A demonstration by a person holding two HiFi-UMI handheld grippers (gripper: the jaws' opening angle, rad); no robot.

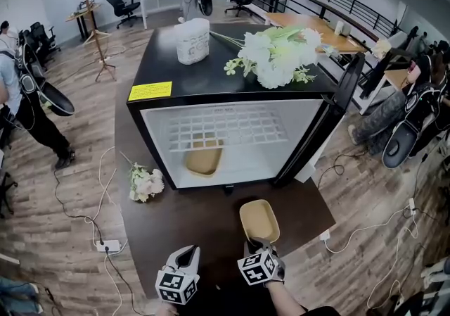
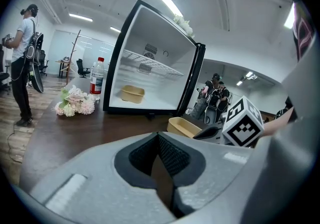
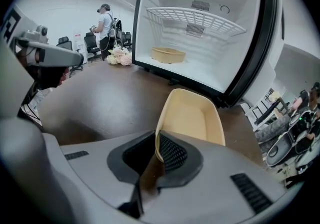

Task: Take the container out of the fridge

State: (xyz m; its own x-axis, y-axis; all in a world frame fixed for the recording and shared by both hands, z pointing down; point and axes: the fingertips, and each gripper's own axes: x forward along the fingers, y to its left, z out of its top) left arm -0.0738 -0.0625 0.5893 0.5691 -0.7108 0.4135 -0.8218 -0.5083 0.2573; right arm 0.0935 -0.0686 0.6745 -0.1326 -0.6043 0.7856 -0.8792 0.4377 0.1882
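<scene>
Nearest, the left gripper (image 1: 186, 251), jaws fully closed on nothing, hovers before the fridge (image 1: 211, 75); beside it the right gripper (image 1: 254, 243), jaws nearly closed, pinches the near rim of a beige container (image 1: 259, 219) on the tabletop (image 1: 190, 216) just outside the fridge's open front; set it flat before letting go; another container (image 1: 204, 160) sits inside the fridge.

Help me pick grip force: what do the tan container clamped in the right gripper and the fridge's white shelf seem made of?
The clamped container: thin-walled, matte tan, no shine; probably moulded plastic or pressed fibre, the look leaves it open. The fridge shelf: a white open grid of thin bars, likely coated metal wire.
</scene>
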